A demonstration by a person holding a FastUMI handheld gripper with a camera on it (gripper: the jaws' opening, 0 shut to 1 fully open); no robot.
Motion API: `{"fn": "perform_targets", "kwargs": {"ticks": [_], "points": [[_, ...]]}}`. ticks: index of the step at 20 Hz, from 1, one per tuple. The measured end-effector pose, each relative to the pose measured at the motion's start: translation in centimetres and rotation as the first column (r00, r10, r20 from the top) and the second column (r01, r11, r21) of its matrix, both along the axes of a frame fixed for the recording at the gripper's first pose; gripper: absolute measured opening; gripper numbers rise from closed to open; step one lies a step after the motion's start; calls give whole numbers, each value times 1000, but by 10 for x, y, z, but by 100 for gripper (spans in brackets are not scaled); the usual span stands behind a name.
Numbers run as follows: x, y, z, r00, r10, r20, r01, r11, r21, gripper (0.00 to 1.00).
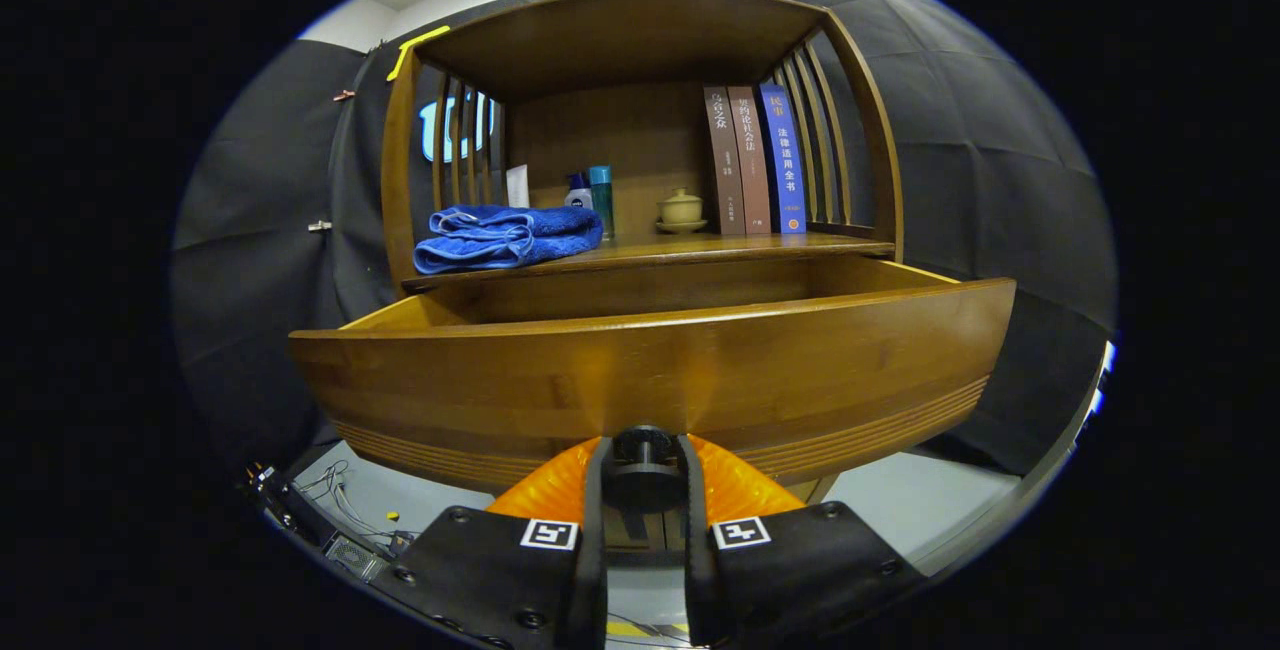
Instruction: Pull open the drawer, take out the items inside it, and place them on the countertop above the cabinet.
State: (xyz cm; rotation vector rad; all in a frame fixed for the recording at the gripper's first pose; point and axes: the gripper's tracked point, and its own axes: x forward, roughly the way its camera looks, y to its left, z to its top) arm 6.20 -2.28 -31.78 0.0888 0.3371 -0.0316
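Gripping: the gripper [642,475] has both fingers [596,490] pressed on the small dark round knob [641,450] at the lower middle of the curved brown wooden drawer front [650,380].
Step in hand: the pull — the wooden drawer [640,295] stands well out from the cabinet, its far inner wall and side walls showing, so I judge the opening step nearly or fully done.
Drawer contents: hidden; the tall front panel blocks the floor of the drawer from this low angle, so what lies inside cannot be told.
Next move calls for: letting go of the knob, backing off a little, then rising above the front edge to look down and reach in — a judgement, not a thing seen.
Countertop: the brown wooden shelf surface [700,248] just above the drawer is where the items should go.
Left end of countertop: a folded blue towel [505,235] lies at the front edge.
Back of countertop: a white tube [517,186], a white bottle with a blue cap [578,192] and a teal cylindrical bottle [601,198] stand close together behind the towel.
Back right: a small cream lidded cup on a saucer [681,210], then three upright books [753,158] against the slatted right side.
In the way: the towel takes the left front; bare wood remains along the front edge from middle to right.
Risk: the roof [620,35] over the shelf limits a high approach.
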Motion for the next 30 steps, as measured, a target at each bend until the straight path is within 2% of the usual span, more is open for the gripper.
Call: {"fn": "perform_targets", "kwargs": {"ticks": [4,10,12,16,20,23,27,30], "points": [[-13,1,-7,1000,8,-15,-8,1000,-5,34],[-12,2,-8,1000,13,-16,-14,1000,-22,35],[-13,-3,1,1000,14,4,-14,999,-48,47],[-19,-8,34,998,38,45,-34,996,-79,100],[-29,-18,77,995,84,62,-76,990,-118,100],[-16,-19,123,990,118,77,-110,988,-106,100],[24,-7,131,969,214,-121,-215,977,6,100],[58,-14,109,932,222,-285,-239,971,-27,100]]}}
